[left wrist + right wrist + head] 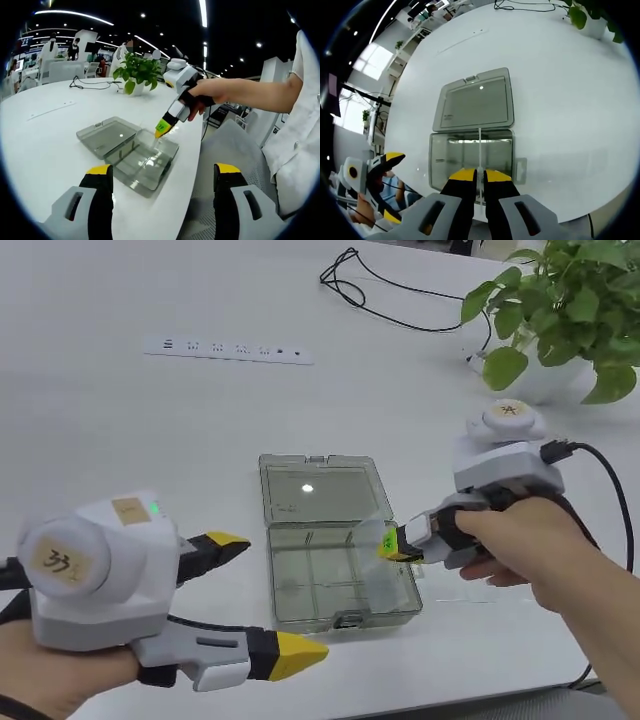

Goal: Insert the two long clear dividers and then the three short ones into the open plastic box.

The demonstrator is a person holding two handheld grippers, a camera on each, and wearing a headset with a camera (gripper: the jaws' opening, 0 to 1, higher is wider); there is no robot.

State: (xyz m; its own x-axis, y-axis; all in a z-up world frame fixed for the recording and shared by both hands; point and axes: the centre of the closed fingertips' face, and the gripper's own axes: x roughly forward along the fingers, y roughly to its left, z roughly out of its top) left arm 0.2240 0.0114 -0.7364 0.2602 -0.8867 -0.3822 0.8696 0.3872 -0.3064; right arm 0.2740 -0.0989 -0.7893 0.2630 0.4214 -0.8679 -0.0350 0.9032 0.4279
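Now the right gripper (392,545), held in a hand (525,540), reaches from the right over the open box (320,590). Its jaws are almost together and pinch a thin clear divider (479,150) by one end. In the right gripper view the divider stands on its edge and runs straight ahead from the yellow tips, across the middle of the box base toward the hinge side. In the left gripper view it hangs from the tips down into the base, near the right wall. I cannot tell if its lower edge already touches the floor, and also not if it is a long or a short one. The lid (320,490) lies flat on the table (120,430), behind the base. The left gripper (265,595) is in front and to the left of the box, not touching it; its jaws are spread wide and hold nothing. A power strip (228,349), a black cable (385,300) and a plant (560,300) are on the far side of the table.
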